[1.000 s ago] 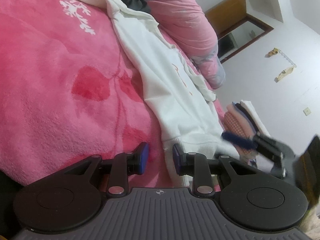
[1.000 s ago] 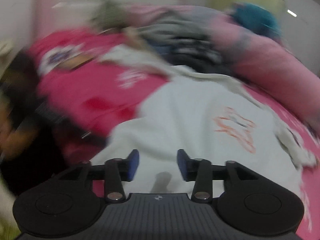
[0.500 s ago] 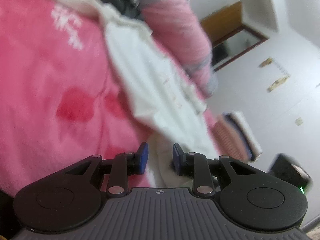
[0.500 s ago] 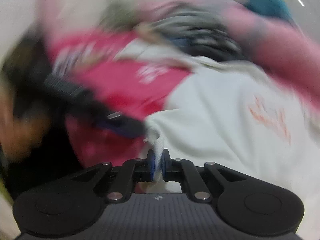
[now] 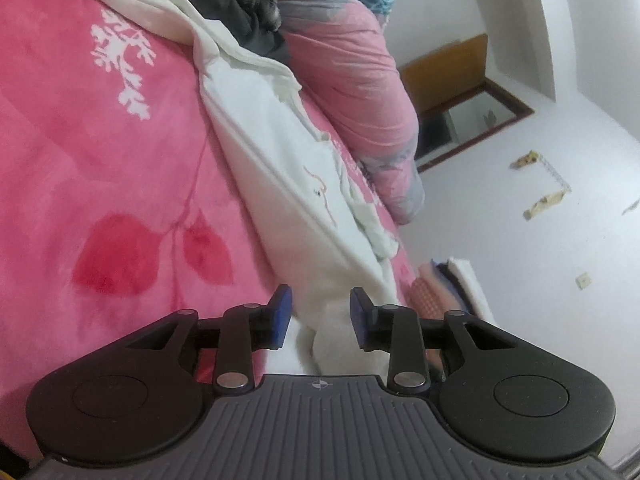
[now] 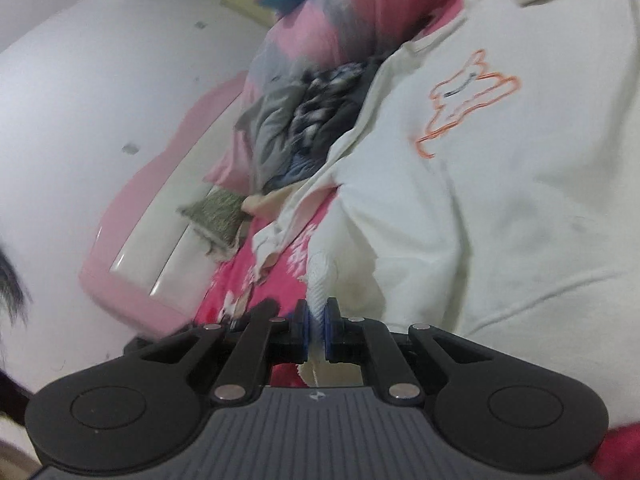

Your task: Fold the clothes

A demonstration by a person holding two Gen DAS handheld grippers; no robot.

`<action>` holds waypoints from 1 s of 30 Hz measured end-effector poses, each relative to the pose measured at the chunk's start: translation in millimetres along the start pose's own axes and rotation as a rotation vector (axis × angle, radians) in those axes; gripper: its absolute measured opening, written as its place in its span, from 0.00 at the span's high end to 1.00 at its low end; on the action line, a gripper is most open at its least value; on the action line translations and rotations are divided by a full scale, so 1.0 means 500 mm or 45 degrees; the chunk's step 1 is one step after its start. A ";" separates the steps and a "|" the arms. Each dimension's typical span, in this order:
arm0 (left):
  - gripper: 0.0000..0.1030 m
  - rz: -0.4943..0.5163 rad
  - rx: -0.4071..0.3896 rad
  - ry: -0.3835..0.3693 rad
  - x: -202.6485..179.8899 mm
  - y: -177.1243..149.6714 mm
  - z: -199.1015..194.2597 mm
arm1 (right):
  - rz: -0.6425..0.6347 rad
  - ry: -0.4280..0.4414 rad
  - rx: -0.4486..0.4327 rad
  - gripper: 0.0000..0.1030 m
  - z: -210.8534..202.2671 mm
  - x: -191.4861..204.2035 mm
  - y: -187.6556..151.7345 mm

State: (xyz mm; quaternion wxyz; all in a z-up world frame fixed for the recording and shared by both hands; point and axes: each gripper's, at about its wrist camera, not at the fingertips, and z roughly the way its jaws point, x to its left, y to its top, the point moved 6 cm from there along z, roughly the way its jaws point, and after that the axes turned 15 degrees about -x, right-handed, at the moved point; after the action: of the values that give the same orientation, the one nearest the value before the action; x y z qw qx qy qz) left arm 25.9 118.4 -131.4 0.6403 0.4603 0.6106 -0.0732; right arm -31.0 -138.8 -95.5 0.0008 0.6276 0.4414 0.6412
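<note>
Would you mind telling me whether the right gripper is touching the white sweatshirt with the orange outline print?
Touching: the right wrist view shows the right gripper with both blue pads pressed on the white sweatshirt's ribbed hem.

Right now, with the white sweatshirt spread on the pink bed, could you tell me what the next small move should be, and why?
Probably close the left gripper on the white sweatshirt: its fingers are opening around the hem without pressing it, while the right gripper already pinches the ribbed hem, so both corners could then lift together.

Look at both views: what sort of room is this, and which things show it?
Most likely a bedroom: a pink floral bed blanket, a pink headboard against the wall, and a rolled pink quilt beside a white sweatshirt.
</note>
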 end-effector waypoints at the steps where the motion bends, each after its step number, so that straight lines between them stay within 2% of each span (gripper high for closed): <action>1: 0.68 -0.016 -0.004 -0.002 0.001 0.007 0.006 | -0.023 0.013 0.015 0.94 0.004 0.007 -0.002; 4: 0.67 -0.066 0.002 -0.005 0.005 0.021 0.024 | -0.095 0.044 0.059 0.94 0.016 0.026 -0.008; 7: 0.67 -0.103 0.021 0.003 0.014 0.024 0.031 | -0.267 0.025 0.106 0.93 0.024 0.057 -0.026; 10: 0.67 -0.128 0.041 0.022 0.030 0.013 0.024 | -0.470 -0.007 0.189 0.90 0.035 0.092 -0.067; 12: 0.67 -0.166 0.053 0.037 0.044 0.001 0.015 | -0.581 -0.029 0.229 0.82 0.037 0.109 -0.089; 14: 0.67 -0.197 0.058 0.037 0.052 -0.007 0.007 | -0.653 -0.051 0.245 0.80 0.030 0.118 -0.101; 17: 0.67 -0.215 0.060 0.024 0.050 -0.012 0.000 | -0.768 -0.091 0.220 0.69 0.003 0.130 -0.105; 19: 0.67 -0.218 0.063 0.018 0.047 -0.015 -0.002 | -0.879 -0.128 0.189 0.68 -0.020 0.135 -0.103; 23: 0.67 -0.221 0.065 0.017 0.037 -0.015 0.002 | -1.114 -0.175 0.222 0.66 -0.033 0.139 -0.127; 28: 0.67 -0.208 0.064 0.025 0.023 -0.013 0.009 | -1.397 -0.103 0.313 0.66 -0.007 0.157 -0.201; 29: 0.67 -0.202 0.063 0.025 0.020 -0.012 0.010 | -1.478 -0.093 0.331 0.64 0.000 0.156 -0.220; 30: 0.67 -0.196 0.064 0.026 0.018 -0.011 0.011 | -1.559 -0.085 0.348 0.58 0.007 0.155 -0.239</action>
State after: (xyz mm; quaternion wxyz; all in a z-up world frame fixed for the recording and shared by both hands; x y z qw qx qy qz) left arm 28.3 115.7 -142.9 0.6148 0.4288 0.6485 -0.1328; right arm -110.9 -20.9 -101.7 0.3014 0.2752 0.7987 0.4423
